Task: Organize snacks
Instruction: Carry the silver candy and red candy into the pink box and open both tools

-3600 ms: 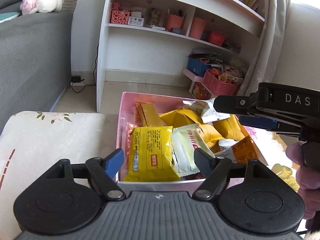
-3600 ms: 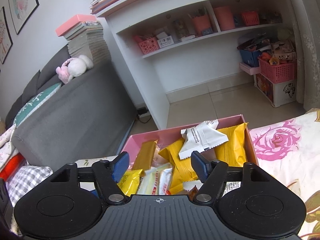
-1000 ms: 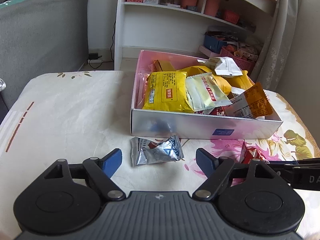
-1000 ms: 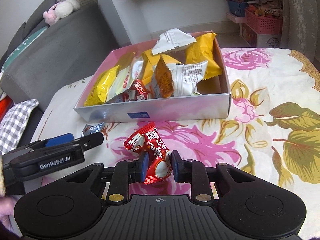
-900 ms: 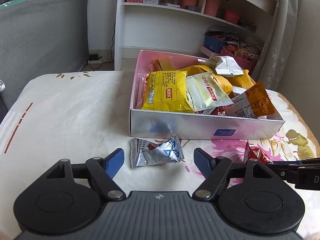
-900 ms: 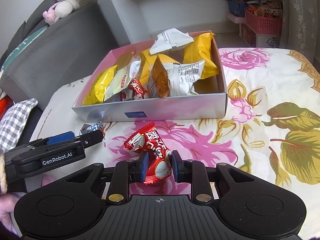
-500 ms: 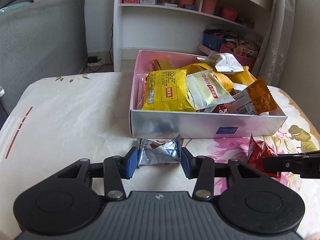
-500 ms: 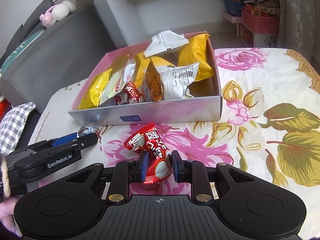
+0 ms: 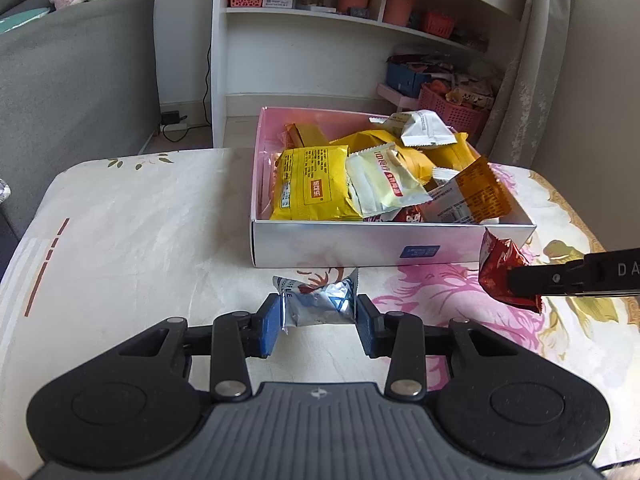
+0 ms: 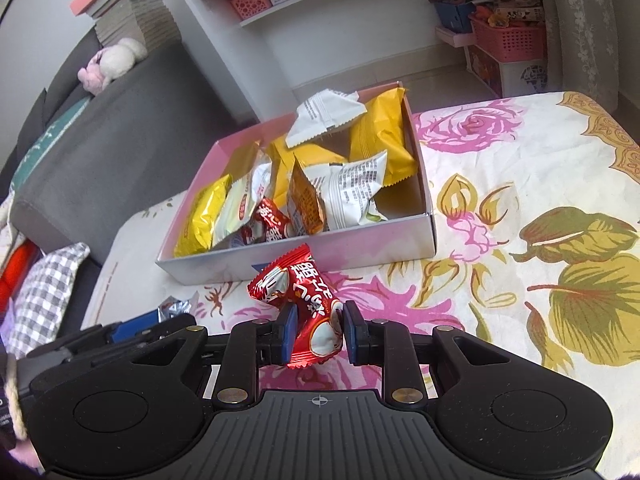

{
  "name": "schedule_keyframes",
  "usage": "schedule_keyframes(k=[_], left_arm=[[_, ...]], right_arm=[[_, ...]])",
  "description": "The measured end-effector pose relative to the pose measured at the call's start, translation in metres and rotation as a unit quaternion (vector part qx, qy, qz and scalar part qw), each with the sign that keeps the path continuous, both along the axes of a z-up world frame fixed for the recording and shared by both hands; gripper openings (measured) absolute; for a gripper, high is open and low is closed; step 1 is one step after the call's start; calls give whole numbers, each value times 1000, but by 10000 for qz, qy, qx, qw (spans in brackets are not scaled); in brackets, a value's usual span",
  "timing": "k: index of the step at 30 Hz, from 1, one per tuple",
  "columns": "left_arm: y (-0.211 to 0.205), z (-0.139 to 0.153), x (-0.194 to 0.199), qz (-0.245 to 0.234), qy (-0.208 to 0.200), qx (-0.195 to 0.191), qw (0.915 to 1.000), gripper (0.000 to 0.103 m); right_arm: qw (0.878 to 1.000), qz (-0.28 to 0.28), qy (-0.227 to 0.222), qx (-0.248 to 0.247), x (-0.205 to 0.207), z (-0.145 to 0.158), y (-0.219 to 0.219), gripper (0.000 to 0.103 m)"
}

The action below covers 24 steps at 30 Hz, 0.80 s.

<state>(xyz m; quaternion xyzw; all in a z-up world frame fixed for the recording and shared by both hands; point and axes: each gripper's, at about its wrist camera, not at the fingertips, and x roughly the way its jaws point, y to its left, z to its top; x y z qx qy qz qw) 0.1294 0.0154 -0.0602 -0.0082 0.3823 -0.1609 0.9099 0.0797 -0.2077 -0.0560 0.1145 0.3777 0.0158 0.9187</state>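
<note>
On the near strip of floral tablecloth (image 9: 120, 216) in the left wrist view, the left gripper (image 9: 317, 322) is closing its jaws on a silver foil snack packet (image 9: 318, 300), which lies between the blue pads just in front of the pink-lined snack box (image 9: 360, 246); both pads already meet the packet's crimped ends. To do this well, I judge the pinch should settle on the packet's body, not only the slippery seals, before any lift toward the box. The gripper tilts down toward the table, and at far right the right gripper's black finger crosses the view, holding a red packet. In the right wrist view, the right gripper (image 10: 317, 330) pinches a red candy wrapper (image 10: 306, 304) firmly at its lower half, raised off the cloth, near the box's front wall (image 10: 360, 250). It also slants downward; the left gripper sits low at near left, with a hand (image 10: 10, 400) partly visible behind it.
</note>
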Motion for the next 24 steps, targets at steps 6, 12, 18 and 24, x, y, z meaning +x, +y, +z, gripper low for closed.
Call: schedule_keyframes(k=[6,12,18,24], left_arm=[[2,18,-6,-42,-168,-232,9996,36],[-4,29,-8,-40,-332,-363,9988,36],[-17,36,7,-31,-475,-309,9984,36],[-34,39,35,-51,-593,-66,9982,36]], right_arm=[[9995,-18,-218,241,-8,14,0,23],[9980,-106,-474,405,-9,30,-3,23],[9957,-213,-728,535,5,45,-11,23],[9919,-342,-973,740,33,50,-23,23]])
